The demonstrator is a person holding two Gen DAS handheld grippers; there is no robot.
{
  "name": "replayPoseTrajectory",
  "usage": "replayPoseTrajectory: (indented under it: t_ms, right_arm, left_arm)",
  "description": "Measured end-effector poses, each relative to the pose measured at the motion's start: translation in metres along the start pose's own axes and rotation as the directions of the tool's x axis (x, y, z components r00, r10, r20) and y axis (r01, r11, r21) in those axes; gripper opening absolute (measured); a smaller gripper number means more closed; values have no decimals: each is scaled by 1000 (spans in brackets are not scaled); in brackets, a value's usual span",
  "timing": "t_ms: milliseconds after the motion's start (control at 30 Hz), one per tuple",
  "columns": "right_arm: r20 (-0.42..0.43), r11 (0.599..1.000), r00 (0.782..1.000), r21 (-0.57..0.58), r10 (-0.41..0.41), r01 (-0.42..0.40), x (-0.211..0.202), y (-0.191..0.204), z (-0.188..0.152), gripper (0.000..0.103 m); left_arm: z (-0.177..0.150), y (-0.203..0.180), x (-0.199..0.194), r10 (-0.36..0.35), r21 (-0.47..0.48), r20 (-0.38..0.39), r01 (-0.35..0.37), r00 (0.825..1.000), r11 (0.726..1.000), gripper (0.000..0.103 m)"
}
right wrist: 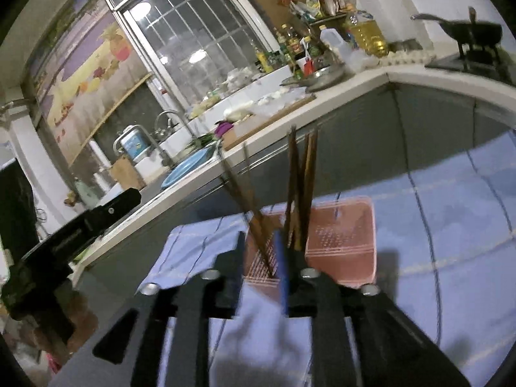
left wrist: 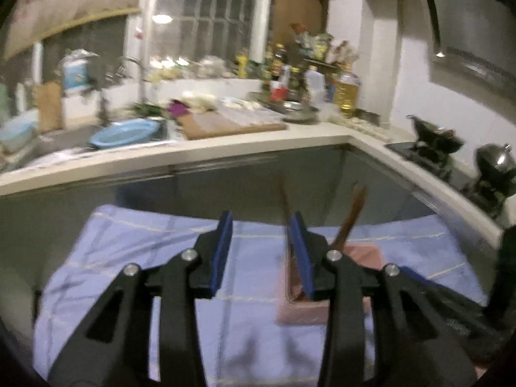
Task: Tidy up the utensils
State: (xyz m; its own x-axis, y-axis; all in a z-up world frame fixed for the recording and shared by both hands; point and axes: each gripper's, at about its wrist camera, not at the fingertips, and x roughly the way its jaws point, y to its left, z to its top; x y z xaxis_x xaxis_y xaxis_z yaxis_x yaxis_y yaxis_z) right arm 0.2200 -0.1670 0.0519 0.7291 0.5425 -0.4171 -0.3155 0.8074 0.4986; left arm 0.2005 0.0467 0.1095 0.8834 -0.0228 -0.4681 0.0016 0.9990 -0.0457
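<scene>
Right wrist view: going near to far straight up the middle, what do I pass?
Right claw → blue cloth → pink holder with brown chopsticks standing in it → grey cabinet front → white countertop → barred window.

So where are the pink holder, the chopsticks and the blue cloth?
pink holder (right wrist: 342, 245): right wrist view, its perforated side wall.
chopsticks (right wrist: 292, 174): right wrist view, upper shaft.
blue cloth (left wrist: 129, 242): left wrist view, bare left part.
</scene>
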Motion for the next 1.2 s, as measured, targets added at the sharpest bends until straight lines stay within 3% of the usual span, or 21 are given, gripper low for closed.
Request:
replayPoseTrajectory:
  t_ms: [33, 100, 333, 400, 467, 567, 733, 800, 933, 1133, 1200]
  right_arm:
    - [12, 1000, 1000, 8, 12, -12, -9, 1, -10, 49]
    - [36, 1000, 999, 14, 23, -23, -29, 2, -34, 56]
    - [-21, 993, 993, 10, -115, 115, -73, -12, -107, 66]
    - [-57, 989, 988, 32, -143, 145, -78, -19, -119, 68]
    - [-67, 986, 985, 45, -158, 161, -84, -22, -126, 72]
    - [-65, 980, 980, 55, -189, 193, -94, -18, -133, 80]
    - [-45, 987, 987, 33, -156, 158, -104, 1, -130, 85]
    - [-37, 990, 990, 24, -138, 139, -107, 8, -129, 87]
    - [-49, 993, 991, 0, -121, 121, -108, 18, -131, 88]
    - [-59, 989, 987, 12, -149, 150, -106, 18, -130, 88]
    - [-51, 988, 987, 17, -152, 153, -108, 18, -129, 88]
  left_arm:
    - [-9, 1, -5, 31, 1, 0, -31, 1000, 1000, 44]
    - [-42, 5, -16, 72, -17, -35, -73, 997, 997, 44]
    - [-135, 8, -37, 60, -34, -163, -67, 985, 997, 44]
    - [-147, 7, -40, 46, -38, -196, -54, 979, 998, 51]
    - [-152, 8, -46, 31, -43, -206, -40, 978, 998, 68]
    - [-149, 9, -63, 21, -37, -176, -28, 984, 999, 80]
    - [-136, 10, -92, -1, -28, -106, -2, 994, 1000, 95]
    - [-135, 10, -98, -5, -24, -99, 3, 995, 1000, 97]
    - [-135, 13, -93, -17, -12, -157, 16, 987, 1000, 97]
    - [-144, 22, -76, -106, -55, -266, 94, 958, 994, 97]
    - [-143, 25, -77, -82, -62, -256, 68, 963, 996, 97]
